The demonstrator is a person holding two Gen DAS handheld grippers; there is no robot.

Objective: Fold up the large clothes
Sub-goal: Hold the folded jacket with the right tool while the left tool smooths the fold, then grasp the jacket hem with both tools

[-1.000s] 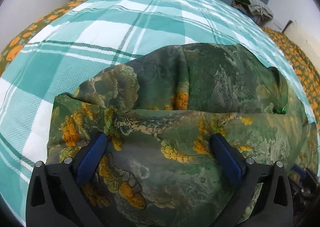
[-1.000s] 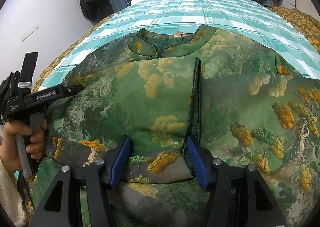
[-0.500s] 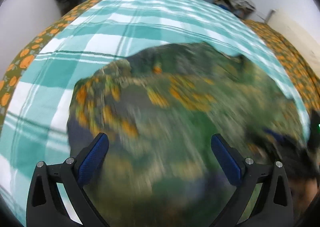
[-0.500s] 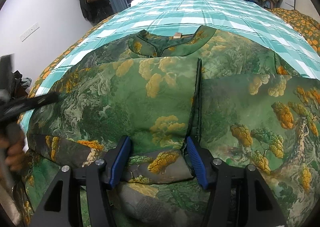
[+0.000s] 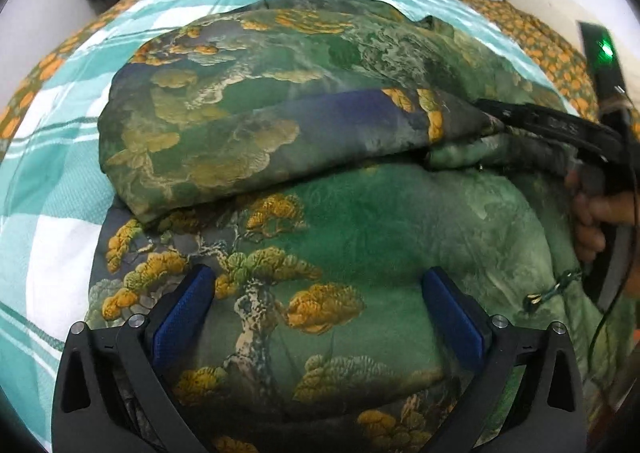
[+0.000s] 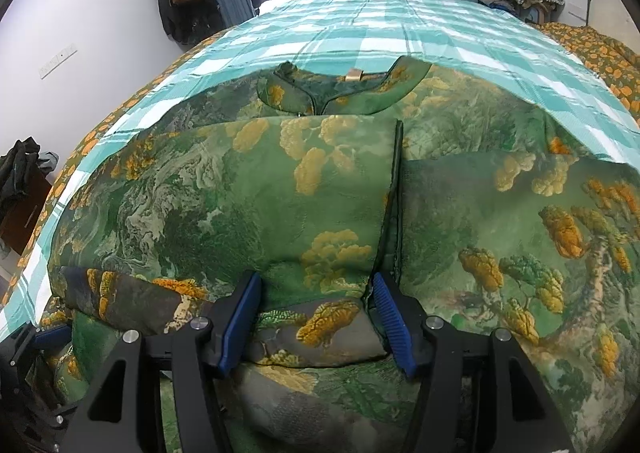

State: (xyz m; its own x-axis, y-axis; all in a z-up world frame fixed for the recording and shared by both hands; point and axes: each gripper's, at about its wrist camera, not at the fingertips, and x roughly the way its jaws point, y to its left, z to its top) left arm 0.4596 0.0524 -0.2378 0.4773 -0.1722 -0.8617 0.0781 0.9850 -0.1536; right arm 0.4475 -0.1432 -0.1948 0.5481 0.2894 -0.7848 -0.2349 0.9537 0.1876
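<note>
A: Since a second ago the left gripper (image 5: 316,313) has swung across, jaws wide and empty over the green silk garment with golden pines (image 5: 320,157) on the teal plaid bedspread (image 5: 60,181).

B: Right gripper (image 6: 316,313) clenches a bunched fold. Mid-fold; next, grab the free edge.

One garment (image 6: 320,193), two grippers, one bedsheet (image 6: 400,25).

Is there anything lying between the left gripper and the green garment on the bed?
Nothing visible. The left gripper has its fingers spread wide right over the green garment, with bare fabric between them and no other object in that gap.
</note>
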